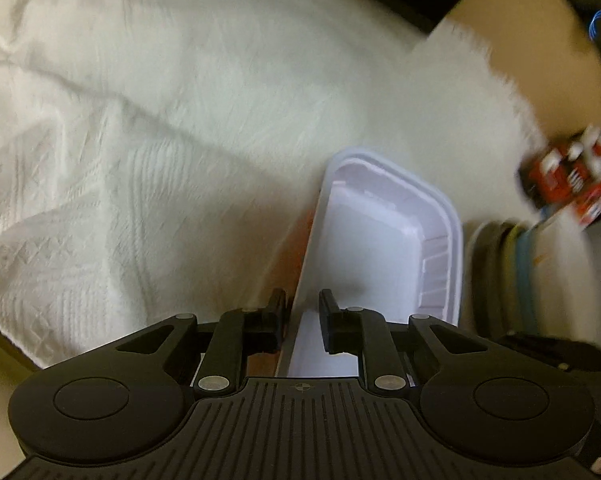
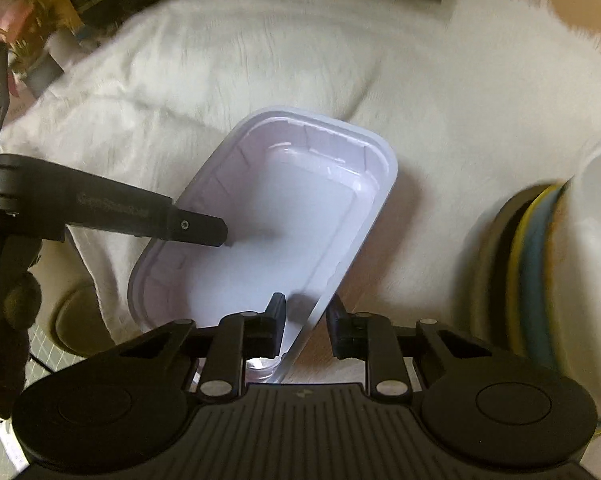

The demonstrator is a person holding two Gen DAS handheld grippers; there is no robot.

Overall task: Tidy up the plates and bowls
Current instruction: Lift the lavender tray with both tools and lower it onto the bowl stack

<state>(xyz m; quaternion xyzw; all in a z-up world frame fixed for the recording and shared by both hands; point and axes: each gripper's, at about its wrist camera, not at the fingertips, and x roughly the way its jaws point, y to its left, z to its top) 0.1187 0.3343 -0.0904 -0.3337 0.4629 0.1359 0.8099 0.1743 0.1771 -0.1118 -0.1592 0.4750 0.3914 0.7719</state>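
White tray (image 2: 284,216) is pinched by both tools: left tool (image 1: 302,316) clamps its rim at 9 o'clock, right tool (image 2: 305,322) clamps its 5 o'clock rim.

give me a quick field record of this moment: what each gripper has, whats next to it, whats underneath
left gripper: shut on the white tray's left rim
right gripper: shut on the tray's right rim
tray: rectangular, empty, open side up
beside tray: stack of plates on edge, to its right
underneath: white cloth
clutter: red box at far right, blurred
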